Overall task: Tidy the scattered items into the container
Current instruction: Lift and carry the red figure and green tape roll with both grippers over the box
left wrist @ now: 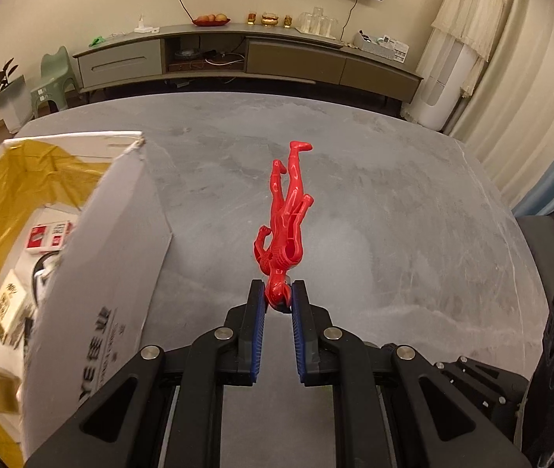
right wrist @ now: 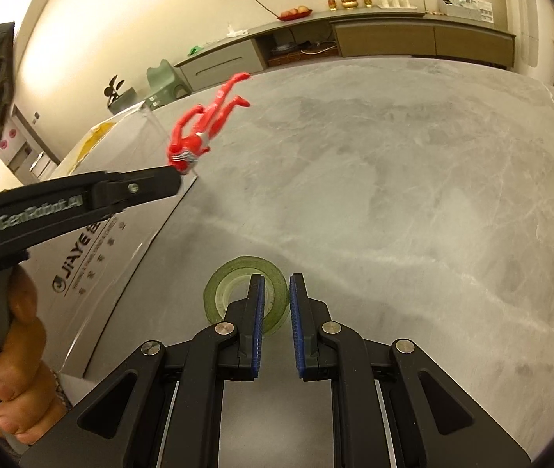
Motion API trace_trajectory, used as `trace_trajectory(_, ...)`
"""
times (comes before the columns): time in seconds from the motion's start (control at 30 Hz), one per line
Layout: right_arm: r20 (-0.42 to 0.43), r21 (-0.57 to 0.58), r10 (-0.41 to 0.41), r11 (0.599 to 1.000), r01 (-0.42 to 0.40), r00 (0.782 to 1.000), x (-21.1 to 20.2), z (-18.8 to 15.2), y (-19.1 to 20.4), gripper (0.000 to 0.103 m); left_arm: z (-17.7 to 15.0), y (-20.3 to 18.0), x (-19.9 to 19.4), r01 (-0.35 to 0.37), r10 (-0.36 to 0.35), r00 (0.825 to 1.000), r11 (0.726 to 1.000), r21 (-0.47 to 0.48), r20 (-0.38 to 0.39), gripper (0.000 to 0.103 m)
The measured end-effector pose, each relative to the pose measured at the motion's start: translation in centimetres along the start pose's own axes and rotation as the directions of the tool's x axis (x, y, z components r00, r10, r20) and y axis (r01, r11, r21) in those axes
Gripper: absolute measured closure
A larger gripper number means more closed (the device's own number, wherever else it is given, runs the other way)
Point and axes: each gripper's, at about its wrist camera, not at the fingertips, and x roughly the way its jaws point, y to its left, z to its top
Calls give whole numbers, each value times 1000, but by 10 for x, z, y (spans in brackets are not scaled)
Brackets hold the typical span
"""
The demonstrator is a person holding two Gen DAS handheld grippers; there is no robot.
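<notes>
A red toy figure (left wrist: 286, 214) hangs over the grey table (left wrist: 413, 214), legs pointing away. My left gripper (left wrist: 278, 297) is shut on its head, just right of the white cardboard box (left wrist: 93, 273). In the right wrist view the same figure (right wrist: 203, 132) sticks out from the left gripper (right wrist: 177, 171) beside the box (right wrist: 101, 241). A green tape roll (right wrist: 218, 292) lies flat on the table near the box. My right gripper (right wrist: 277, 279) straddles the roll's right wall, one finger in the hole and one outside, shut on it.
The box is open, lined with yellow tape, and holds several small packets (left wrist: 48, 234). A person's hand (right wrist: 19, 351) grips the left tool's handle. A low TV cabinet (left wrist: 245, 54) and a curtain (left wrist: 511, 89) stand beyond the table's far edge.
</notes>
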Motion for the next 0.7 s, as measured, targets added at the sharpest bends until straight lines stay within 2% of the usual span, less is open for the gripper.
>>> trace_trajectory(0.2, 14, -15, 2, 1000, -2, 1000, -18, -8, 15, 89, -21, 0, -32, -27, 26, 999, 999, 20, 32, 89)
trace_trajectory(0.7, 44, -85, 15, 996, -11, 999, -59, -25, 61, 89, -64, 21, -98, -14, 14, 996, 1000, 1, 87, 89)
